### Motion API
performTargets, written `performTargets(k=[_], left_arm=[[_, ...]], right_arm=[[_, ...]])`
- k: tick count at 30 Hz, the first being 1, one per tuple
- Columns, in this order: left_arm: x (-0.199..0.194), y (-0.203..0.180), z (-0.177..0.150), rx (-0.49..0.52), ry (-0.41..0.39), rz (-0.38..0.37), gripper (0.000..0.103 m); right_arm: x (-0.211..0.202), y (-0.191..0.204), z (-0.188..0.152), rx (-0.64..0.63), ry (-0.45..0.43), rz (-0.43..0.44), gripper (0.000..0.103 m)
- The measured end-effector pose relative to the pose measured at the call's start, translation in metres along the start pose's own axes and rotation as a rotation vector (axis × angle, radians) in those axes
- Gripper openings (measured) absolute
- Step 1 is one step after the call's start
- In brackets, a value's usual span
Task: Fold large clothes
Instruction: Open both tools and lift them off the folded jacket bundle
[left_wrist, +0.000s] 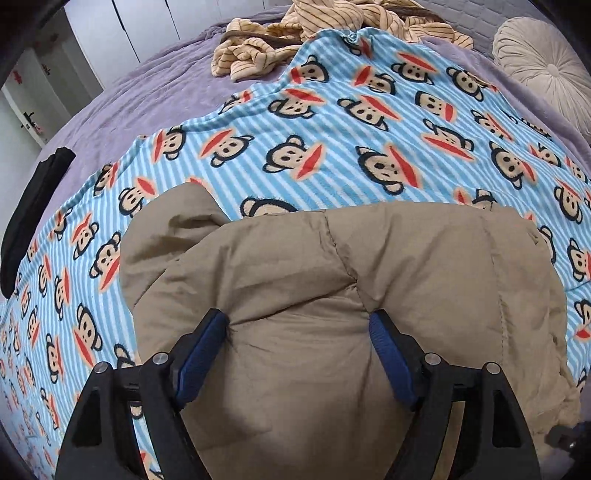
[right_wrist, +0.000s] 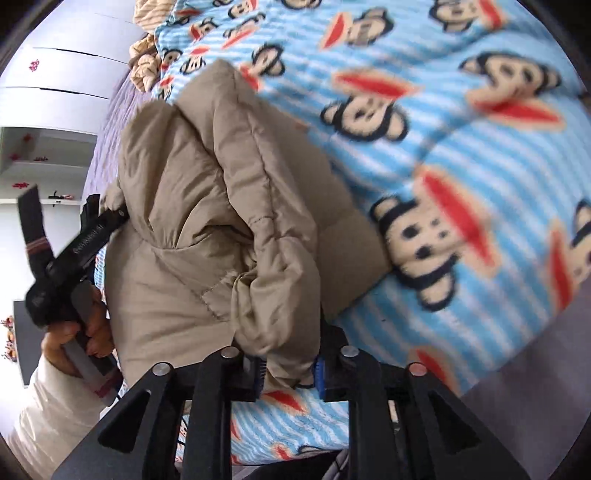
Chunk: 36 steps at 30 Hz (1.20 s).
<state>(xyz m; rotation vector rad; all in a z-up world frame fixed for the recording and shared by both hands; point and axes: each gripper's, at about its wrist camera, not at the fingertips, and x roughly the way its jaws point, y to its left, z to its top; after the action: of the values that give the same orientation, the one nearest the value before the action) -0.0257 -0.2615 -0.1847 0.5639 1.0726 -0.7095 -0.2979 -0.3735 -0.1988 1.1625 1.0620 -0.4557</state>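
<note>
A puffy tan jacket (left_wrist: 369, 280) lies bunched on a blue striped monkey-print blanket (left_wrist: 332, 140). My left gripper (left_wrist: 299, 325) is wide open, its blue pads (left_wrist: 201, 354) pressing into either side of a bulge of the jacket. In the right wrist view the jacket (right_wrist: 207, 221) is lifted and hangs folded over. My right gripper (right_wrist: 288, 369) is shut on a fold of the jacket's edge. The left gripper's body (right_wrist: 74, 266) and the hand holding it show at the left of that view, behind the jacket.
The blanket covers a purple bedspread (left_wrist: 155, 85). A striped beige garment (left_wrist: 295, 40) is piled at the far end, a round grey cushion (left_wrist: 546, 70) at far right. A black item (left_wrist: 33, 206) lies at the bed's left edge. White cabinets (right_wrist: 55, 74) stand beyond.
</note>
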Motion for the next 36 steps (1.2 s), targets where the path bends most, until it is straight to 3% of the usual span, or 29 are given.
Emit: performTargets(k=[4,7,12,15,18,25,30,36], left_arm=[[0.003,-0.001,0.001,-0.008,0.005,0.016,0.082],[0.004,-0.006,0.000,0.006,0.003,0.049,0.082],[-0.016,0.006,0.000,-0.064,0.056,0.066,0.082],[-0.042,0.021,-0.014,-0.116,0.053,0.045,0.082],[-0.065,0.038,-0.041,-0.181,0.069,0.018,0.082],[-0.078,0.042,-0.107,-0.291,0.174,-0.042,0.082],[-0.086,0.039,-0.121,-0.293,0.168,-0.077,0.082],[-0.091,0.046,-0.130,-0.317,0.174,-0.113,0.082]], right_arm=[[-0.052,0.014,0.007,-0.117,-0.116,-0.066,0.027],[-0.073,0.046,0.015,-0.297,-0.187,-0.105,0.027],[-0.033,0.085,0.021,-0.510,-0.059,-0.095,0.027],[0.003,0.076,0.022,-0.508,0.056,-0.124,0.026],[0.014,0.067,0.023,-0.506,0.106,-0.126,0.026],[0.022,0.065,0.031,-0.531,0.162,-0.118,0.026],[0.026,0.066,0.030,-0.509,0.173,-0.127,0.027],[0.018,0.069,0.026,-0.463,0.146,-0.121,0.037]])
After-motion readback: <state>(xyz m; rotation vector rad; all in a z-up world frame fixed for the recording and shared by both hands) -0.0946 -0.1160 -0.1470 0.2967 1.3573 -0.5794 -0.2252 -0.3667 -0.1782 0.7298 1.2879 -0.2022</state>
